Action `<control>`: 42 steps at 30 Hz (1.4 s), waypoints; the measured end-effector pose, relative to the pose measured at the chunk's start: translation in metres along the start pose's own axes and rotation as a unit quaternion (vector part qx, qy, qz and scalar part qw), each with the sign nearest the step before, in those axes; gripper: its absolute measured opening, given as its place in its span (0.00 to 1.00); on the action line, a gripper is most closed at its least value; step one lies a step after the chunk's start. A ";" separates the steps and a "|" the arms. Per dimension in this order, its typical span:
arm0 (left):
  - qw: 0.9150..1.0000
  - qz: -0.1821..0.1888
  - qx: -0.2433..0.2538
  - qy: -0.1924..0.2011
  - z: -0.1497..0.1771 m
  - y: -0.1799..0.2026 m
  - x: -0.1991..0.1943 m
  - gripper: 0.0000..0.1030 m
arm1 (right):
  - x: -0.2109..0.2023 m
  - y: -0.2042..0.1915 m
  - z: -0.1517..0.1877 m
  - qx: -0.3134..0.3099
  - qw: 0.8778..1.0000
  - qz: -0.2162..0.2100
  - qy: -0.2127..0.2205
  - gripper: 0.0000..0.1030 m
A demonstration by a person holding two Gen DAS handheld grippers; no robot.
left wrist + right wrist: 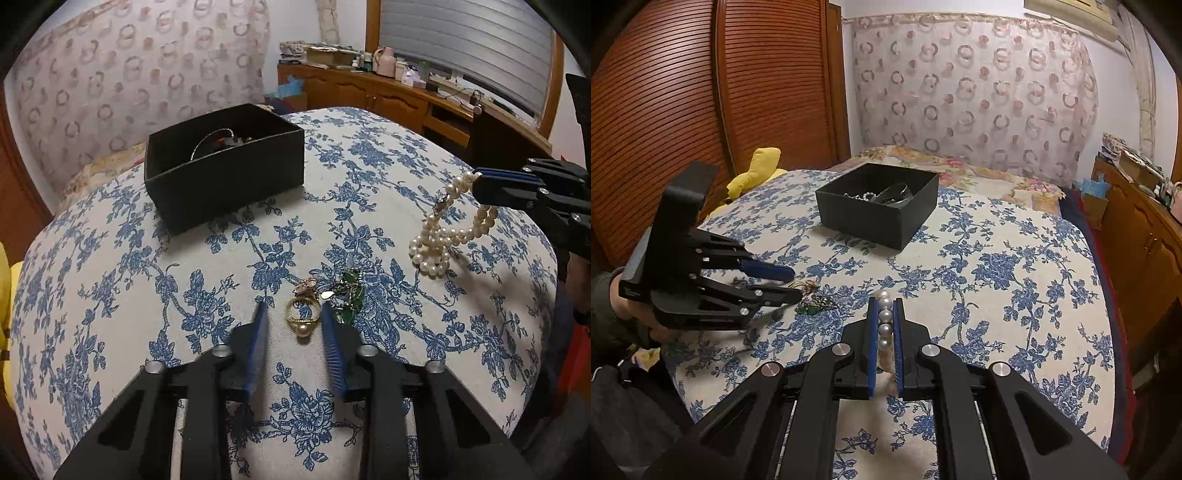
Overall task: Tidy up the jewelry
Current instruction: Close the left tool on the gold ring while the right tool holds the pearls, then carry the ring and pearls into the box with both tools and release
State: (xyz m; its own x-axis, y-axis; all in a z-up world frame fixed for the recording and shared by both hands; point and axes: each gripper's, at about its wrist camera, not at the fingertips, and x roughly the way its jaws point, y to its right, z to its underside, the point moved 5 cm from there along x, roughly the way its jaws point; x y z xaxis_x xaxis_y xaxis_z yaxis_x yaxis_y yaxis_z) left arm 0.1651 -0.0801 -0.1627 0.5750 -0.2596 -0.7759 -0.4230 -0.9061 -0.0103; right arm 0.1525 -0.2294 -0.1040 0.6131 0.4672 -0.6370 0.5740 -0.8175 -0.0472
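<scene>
A gold ring with a pearl (302,316) lies on the blue-flowered cloth between the tips of my open left gripper (294,310). A pink flower piece (306,286) and green-stone jewelry (349,295) lie just beyond it. My right gripper (885,301) is shut on a white pearl necklace (885,320). In the left wrist view the necklace (447,232) hangs from the right gripper (480,184) with its lower loops resting on the cloth. A black open box (225,166) holding several pieces stands farther back; it also shows in the right wrist view (879,206).
The cloth covers a bed (1015,266). A wooden louvred wardrobe (683,110) stands at left, a wooden dresser with clutter (406,88) at right. A yellow cloth (757,170) lies at the bed's left edge. A curtain (971,88) hangs behind.
</scene>
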 end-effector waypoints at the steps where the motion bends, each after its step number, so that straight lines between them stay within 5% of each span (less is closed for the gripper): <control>1: 1.000 0.000 0.001 0.001 0.000 0.000 -0.001 0.18 | 0.000 -0.001 -0.001 0.000 1.000 0.000 0.001 0.09; 10: 1.000 -0.007 -0.011 0.024 0.005 -0.008 -0.023 0.18 | -0.006 -0.009 -0.019 -0.014 1.000 -0.004 0.014 0.09; 23: 0.994 -0.024 -0.054 0.087 -0.033 -0.044 -0.060 0.18 | -0.020 -0.021 -0.090 -0.046 0.996 0.000 0.071 0.08; 42: 0.989 -0.051 -0.076 0.116 -0.085 -0.082 -0.055 0.18 | 0.038 -0.008 -0.180 -0.057 0.995 0.023 0.081 0.08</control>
State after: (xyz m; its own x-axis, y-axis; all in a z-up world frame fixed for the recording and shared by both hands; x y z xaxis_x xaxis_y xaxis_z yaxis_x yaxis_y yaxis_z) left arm 0.2279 -0.0202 -0.0657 0.7622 -0.2182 -0.6095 -0.2550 -0.9666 0.0271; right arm 0.2691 -0.1439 0.0104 0.7149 0.4858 -0.5029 0.5955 -0.8000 0.0737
